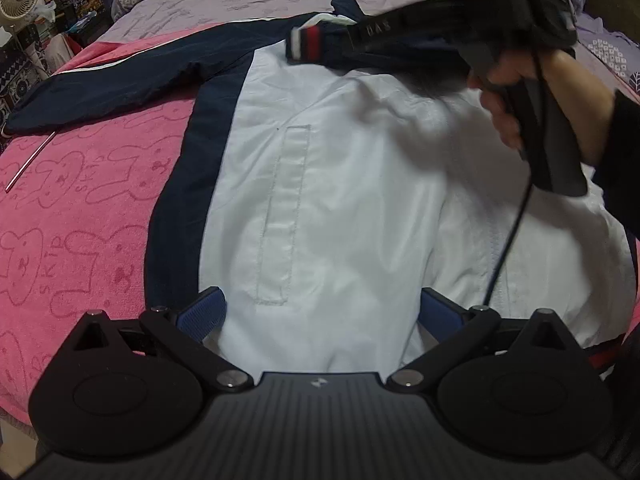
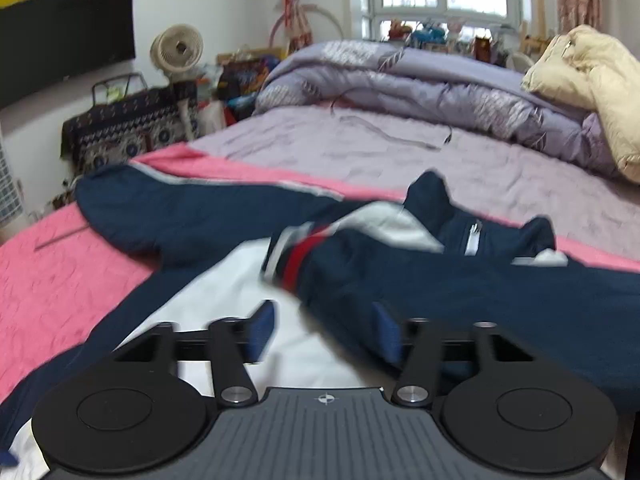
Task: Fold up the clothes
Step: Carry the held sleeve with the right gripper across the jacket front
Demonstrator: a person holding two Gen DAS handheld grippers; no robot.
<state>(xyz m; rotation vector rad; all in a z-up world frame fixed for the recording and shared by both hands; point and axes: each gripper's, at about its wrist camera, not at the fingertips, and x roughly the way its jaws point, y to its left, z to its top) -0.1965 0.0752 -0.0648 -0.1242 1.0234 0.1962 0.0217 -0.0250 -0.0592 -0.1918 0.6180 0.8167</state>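
The navy-and-white jacket [image 1: 328,184] lay spread on a pink towel [image 1: 80,208] over the bed, filling the centre of the left wrist view. One navy sleeve [image 1: 100,84] stretched out toward the upper left; the other sleeve, with its striped cuff [image 1: 306,44], was folded across the chest near the collar [image 2: 472,232]. The left gripper [image 1: 320,312] hovered over the white hem area, jaws wide apart and empty. The right gripper [image 2: 324,332] had its jaws apart too, with navy sleeve cloth lying between the blue pads [image 2: 262,328] but not pinched.

The step in hand seemed to be laying the folded sleeve flat. To do it well, the cuff should probably rest square on the white panel, and the outstretched sleeve be taken near its cuff and brought across likewise.

Open towel lay at the left of the frame; a thin metal rod [image 1: 30,160] lay there, just beside the sleeve end
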